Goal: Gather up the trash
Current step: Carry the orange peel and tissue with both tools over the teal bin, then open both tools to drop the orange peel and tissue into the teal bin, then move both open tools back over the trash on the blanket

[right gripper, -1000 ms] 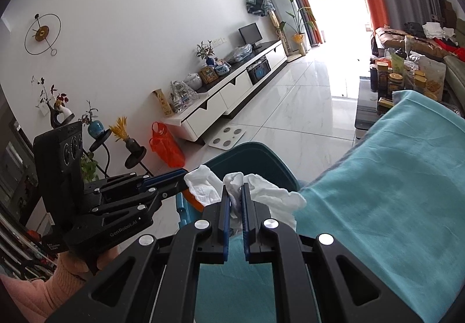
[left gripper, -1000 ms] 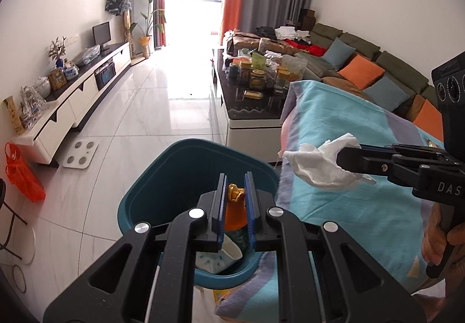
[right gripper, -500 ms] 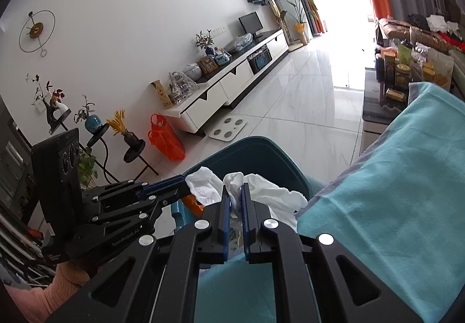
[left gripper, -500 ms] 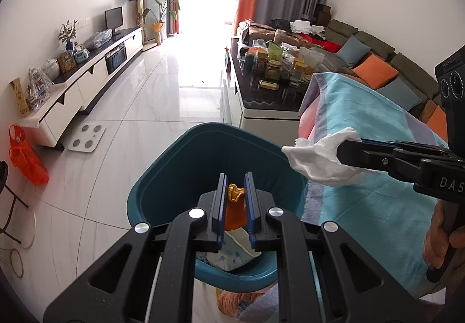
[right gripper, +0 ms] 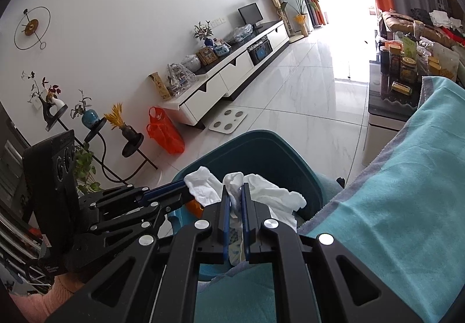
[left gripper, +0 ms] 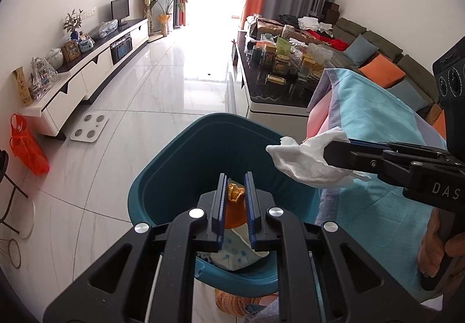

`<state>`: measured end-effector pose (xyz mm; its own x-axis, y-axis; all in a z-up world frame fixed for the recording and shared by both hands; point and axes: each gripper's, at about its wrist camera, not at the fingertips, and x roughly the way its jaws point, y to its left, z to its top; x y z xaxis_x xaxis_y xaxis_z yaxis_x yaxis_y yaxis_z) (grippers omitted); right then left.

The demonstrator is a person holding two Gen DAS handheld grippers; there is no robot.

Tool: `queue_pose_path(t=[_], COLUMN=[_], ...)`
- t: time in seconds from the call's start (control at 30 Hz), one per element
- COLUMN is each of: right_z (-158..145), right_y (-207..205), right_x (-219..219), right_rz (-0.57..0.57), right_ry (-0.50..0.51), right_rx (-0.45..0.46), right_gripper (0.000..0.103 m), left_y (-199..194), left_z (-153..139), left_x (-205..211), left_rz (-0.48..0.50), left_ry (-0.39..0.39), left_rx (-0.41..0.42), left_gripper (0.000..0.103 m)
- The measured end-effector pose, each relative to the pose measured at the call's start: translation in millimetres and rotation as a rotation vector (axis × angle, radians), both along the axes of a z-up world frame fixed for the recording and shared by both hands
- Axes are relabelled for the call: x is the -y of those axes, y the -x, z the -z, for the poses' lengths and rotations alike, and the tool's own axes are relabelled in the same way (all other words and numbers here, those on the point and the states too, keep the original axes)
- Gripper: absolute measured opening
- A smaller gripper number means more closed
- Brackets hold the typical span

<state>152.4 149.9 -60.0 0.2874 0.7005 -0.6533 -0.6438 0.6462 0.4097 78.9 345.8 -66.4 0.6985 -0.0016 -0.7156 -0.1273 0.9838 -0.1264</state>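
A teal trash bin [left gripper: 174,154] stands on the floor beside a blanket-covered surface. My left gripper [left gripper: 235,177] hangs over the bin's inside, shut on an orange scrap [left gripper: 234,198]. A crumpled white tissue [left gripper: 305,163] is pinched in my right gripper [left gripper: 328,153], which comes in from the right above the bin's rim. In the right wrist view the right gripper [right gripper: 236,186] is shut on the tissue [right gripper: 270,195] over the bin [right gripper: 261,148]. There the left gripper [right gripper: 183,188] reaches in from the left, with the orange scrap [right gripper: 194,208] beneath its tip. A white and blue wrapper [left gripper: 232,253] lies in the bin.
A turquoise blanket [left gripper: 377,125] covers the surface right of the bin. Beyond it stands a dark coffee table [left gripper: 279,67] crowded with jars. A white TV cabinet [left gripper: 87,73], an orange bag [left gripper: 26,145] and a bathroom scale [left gripper: 90,128] line the left wall. A hand [left gripper: 436,250] holds the right gripper.
Both grippers have come lower and closer to the bin. The tissue has shifted left, from over the blanket to above the bin's rim. Neither grip has changed.
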Motion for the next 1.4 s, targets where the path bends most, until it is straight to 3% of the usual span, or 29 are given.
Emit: queue_pose_path(t=[0.47, 0.63, 0.8, 1.0, 1.1, 1.27, 1.4], right_z=[5.2, 5.6, 4.2, -2.2, -8.9, -18.8, -27.4], right_y=[-2.4, -5.4, -6.5, -3.5, 2.0, 21.3, 35.4], right_x=[-19.4, -17.7, -9.5, 9.4, 22.4, 57.7, 96.8], right_rz=[-0.012, -0.005, 0.019, 0.038, 0.042, 0.063, 0.11], right_ry=[0.052, 0.052, 0.024, -0.01, -0.032, -0.036, -0.028], right_rx=[-0.009, -0.014, -0.032, -0.036, -0.028, 0.02, 0.064], right_gripper=[0.012, 0.015, 0.031, 0.031, 0.032, 0.037, 0.044], left_y=[-7.6, -8.5, -4.0, 5.7, 14.5, 29.1, 36.6], left_z=[11.2, 11.9, 7.7, -2.8, -10.9, -24.0, -32.9], left_x=[-3.5, -4.6, -7.0, -4.1, 4.3, 27.7, 60.7], left_rz=[-0.028, -0.05, -0.072, -0.072, -0.038, 0.048, 0.144], left_ry=[0.008, 0.01, 0.016, 0.022, 0.022, 0.038, 0.06], left_rx=[-0.02, -0.019, -0.003, 0.03, 0.062, 0.115, 0.147], left_gripper=[0.013, 0.033, 0.041, 0.045, 0.056, 0.063, 0.08])
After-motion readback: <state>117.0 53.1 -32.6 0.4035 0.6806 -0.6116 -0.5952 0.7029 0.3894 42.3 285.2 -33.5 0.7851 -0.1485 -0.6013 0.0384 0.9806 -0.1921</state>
